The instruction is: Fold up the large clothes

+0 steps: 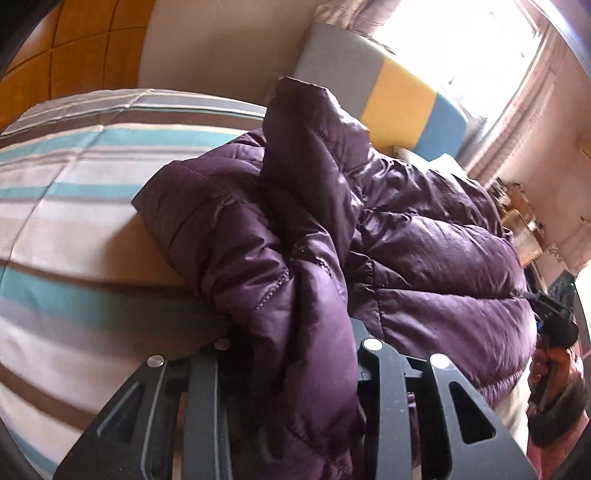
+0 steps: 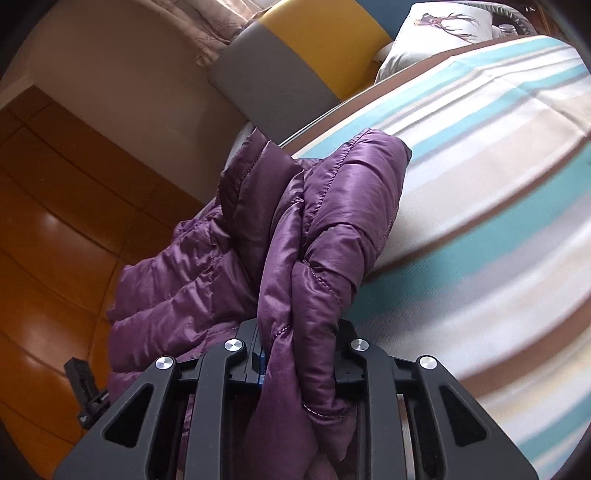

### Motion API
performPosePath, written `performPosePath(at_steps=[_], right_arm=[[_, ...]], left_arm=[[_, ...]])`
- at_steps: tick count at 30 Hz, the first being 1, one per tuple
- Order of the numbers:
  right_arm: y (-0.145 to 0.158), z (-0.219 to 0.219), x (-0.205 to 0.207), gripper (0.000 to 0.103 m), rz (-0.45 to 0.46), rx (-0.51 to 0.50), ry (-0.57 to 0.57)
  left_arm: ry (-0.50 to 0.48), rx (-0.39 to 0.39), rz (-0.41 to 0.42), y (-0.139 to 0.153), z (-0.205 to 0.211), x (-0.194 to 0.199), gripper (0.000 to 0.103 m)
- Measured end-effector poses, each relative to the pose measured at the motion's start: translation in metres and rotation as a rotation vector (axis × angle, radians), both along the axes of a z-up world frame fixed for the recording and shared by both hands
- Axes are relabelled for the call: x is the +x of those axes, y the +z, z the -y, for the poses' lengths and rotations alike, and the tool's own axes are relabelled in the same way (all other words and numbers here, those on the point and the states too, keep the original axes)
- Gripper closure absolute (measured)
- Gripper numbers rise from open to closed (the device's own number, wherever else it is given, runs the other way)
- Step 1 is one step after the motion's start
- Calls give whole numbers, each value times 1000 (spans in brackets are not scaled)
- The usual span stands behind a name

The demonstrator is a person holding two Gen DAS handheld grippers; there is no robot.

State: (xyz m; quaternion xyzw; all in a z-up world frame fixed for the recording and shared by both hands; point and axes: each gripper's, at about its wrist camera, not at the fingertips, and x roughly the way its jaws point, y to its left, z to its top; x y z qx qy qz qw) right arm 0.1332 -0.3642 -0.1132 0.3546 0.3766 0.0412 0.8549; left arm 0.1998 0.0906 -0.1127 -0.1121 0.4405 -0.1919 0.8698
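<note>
A shiny purple quilted puffer jacket (image 1: pixel 424 240) lies bunched on a bed with a striped cover (image 1: pixel 74 206). In the left wrist view a thick fold of it runs down between the jaws, and my left gripper (image 1: pixel 291 343) is shut on that fold. In the right wrist view another bunched part of the jacket (image 2: pixel 332 206) rises from my right gripper (image 2: pixel 299 343), which is shut on it; the rest hangs off the bed's edge (image 2: pixel 480 184) to the left. The fabric hides both grippers' pads. A person's hand (image 1: pixel 554 365) holds a black handle at the far right.
A padded headboard (image 1: pixel 388 85) in grey, yellow and blue stands at the bed's far end, with a pillow (image 2: pixel 436 33) beside it. Wooden floor (image 2: pixel 55 221) lies left of the bed. A bright curtained window (image 1: pixel 517 129) and a cluttered shelf (image 1: pixel 517 214) are behind.
</note>
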Motion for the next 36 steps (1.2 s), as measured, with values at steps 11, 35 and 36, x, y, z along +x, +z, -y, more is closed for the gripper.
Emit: performPosePath(at_steps=[11, 35, 36], right_arm=[[22, 6, -72, 29, 34, -113, -156], [41, -97, 7, 97, -103, -410, 156], [45, -98, 7, 97, -96, -420, 156]], left_arm=[[159, -20, 66, 26, -28, -64, 21], [-62, 369, 123, 45, 127, -18, 96], [-57, 353, 127, 49, 126, -19, 97]])
